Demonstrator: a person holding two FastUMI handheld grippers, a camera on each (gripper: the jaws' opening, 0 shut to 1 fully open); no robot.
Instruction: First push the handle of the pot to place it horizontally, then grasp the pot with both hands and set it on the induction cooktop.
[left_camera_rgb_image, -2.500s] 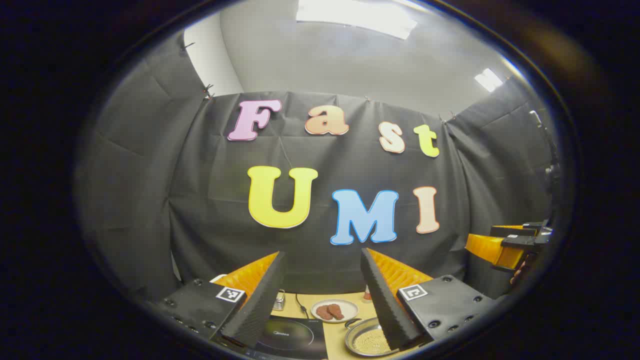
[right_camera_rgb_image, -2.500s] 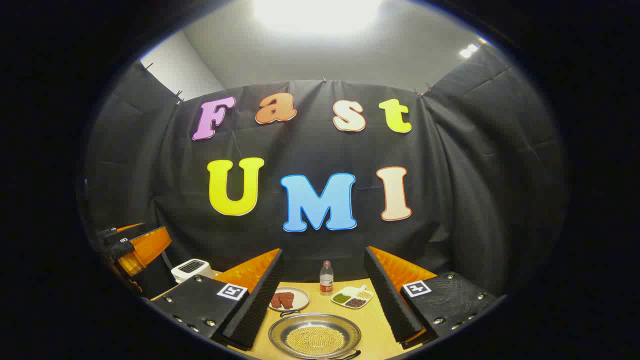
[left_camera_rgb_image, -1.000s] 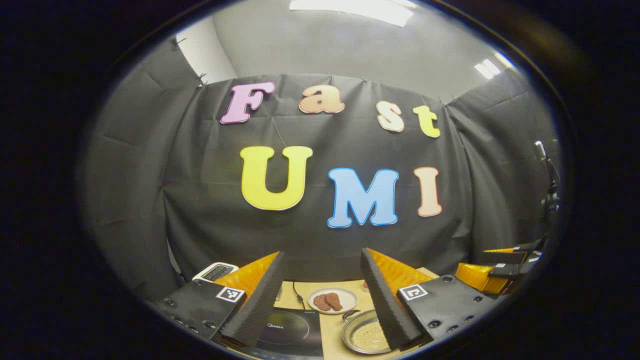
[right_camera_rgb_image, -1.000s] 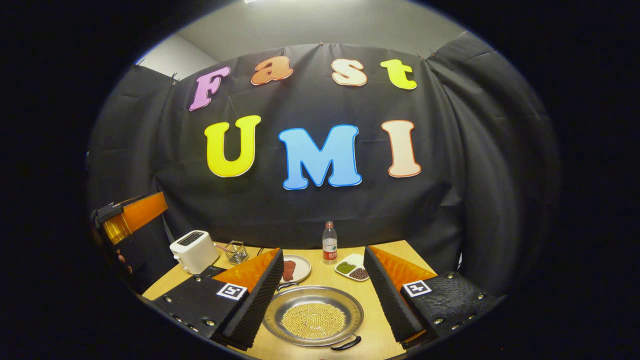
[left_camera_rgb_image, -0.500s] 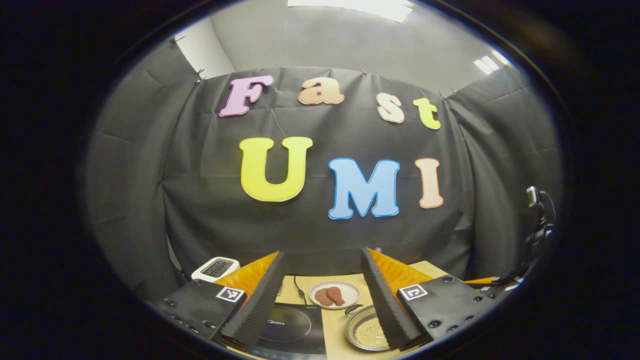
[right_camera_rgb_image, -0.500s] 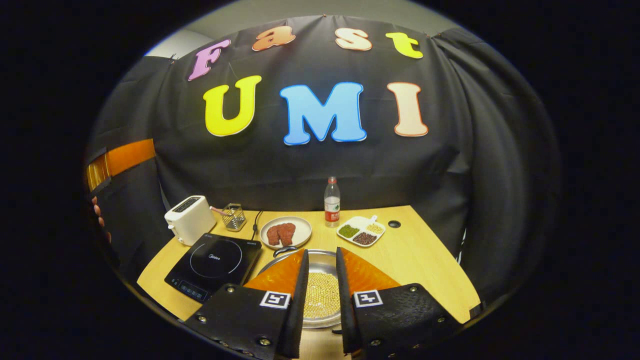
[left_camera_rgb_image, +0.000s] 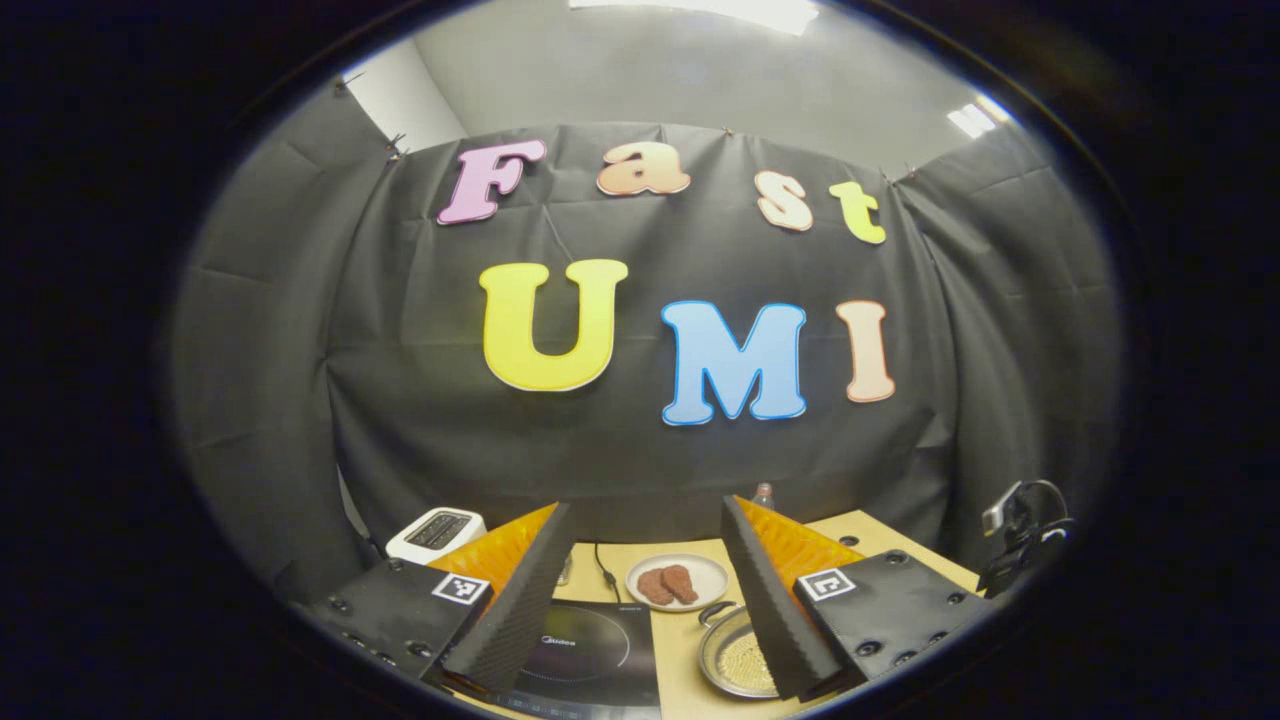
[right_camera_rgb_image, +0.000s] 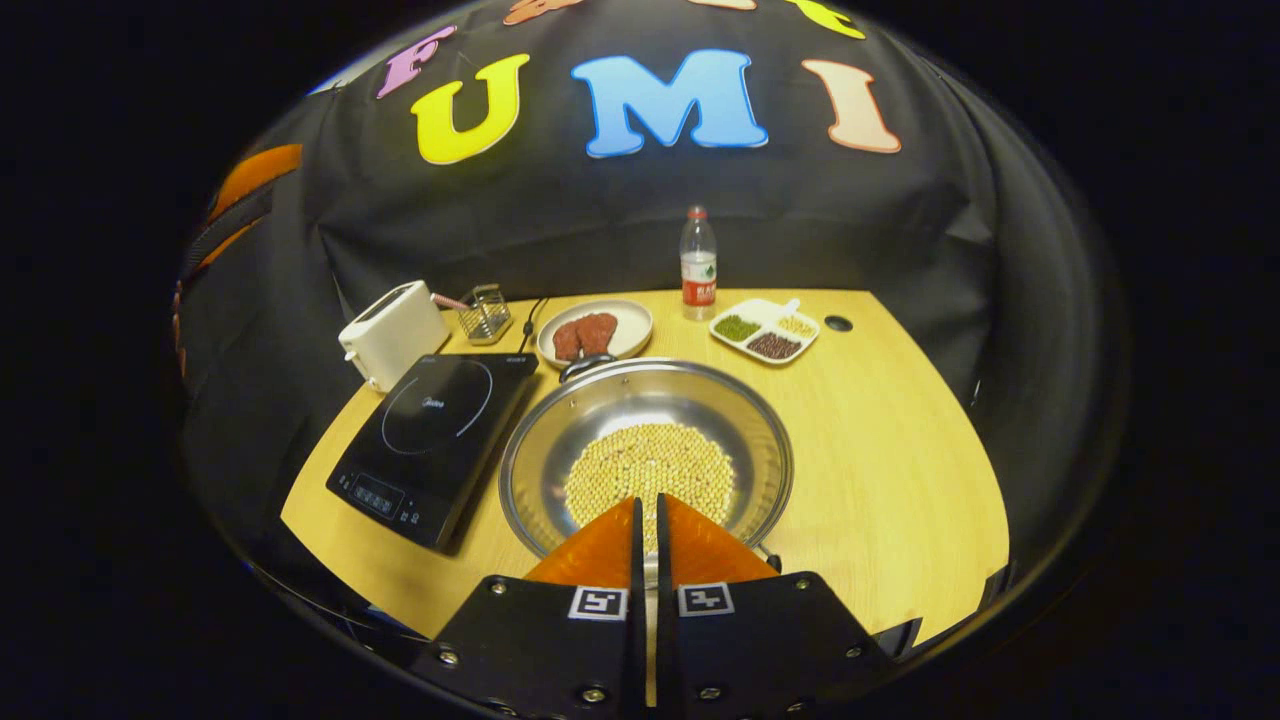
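Note:
A steel pot (right_camera_rgb_image: 540, 430) with yellow beans in it stands on the wooden table (right_camera_rgb_image: 900, 450), right of the black induction cooktop (right_camera_rgb_image: 435, 440). One dark pot handle (right_camera_rgb_image: 585, 365) points to the far side, and the other handle (right_camera_rgb_image: 768, 556) sits at the near rim. My right gripper (right_camera_rgb_image: 646, 500) is shut, with nothing seen between its fingers, and hangs over the pot's near rim. My left gripper (left_camera_rgb_image: 645, 505) is open and held high above the cooktop (left_camera_rgb_image: 590, 650), with the pot (left_camera_rgb_image: 735, 660) low on its right. The left gripper (right_camera_rgb_image: 250, 180) also shows at the far left edge.
Behind the cooktop are a white toaster (right_camera_rgb_image: 392, 333) and a small wire basket (right_camera_rgb_image: 487, 312). A plate of meat (right_camera_rgb_image: 593, 333), a water bottle (right_camera_rgb_image: 698, 262) and a divided dish of beans (right_camera_rgb_image: 765, 330) stand along the back. Bare table lies right of the pot.
My right gripper has gone from open to shut, tipped downward and come in over the pot. The left gripper has tipped down only slightly and stays open.

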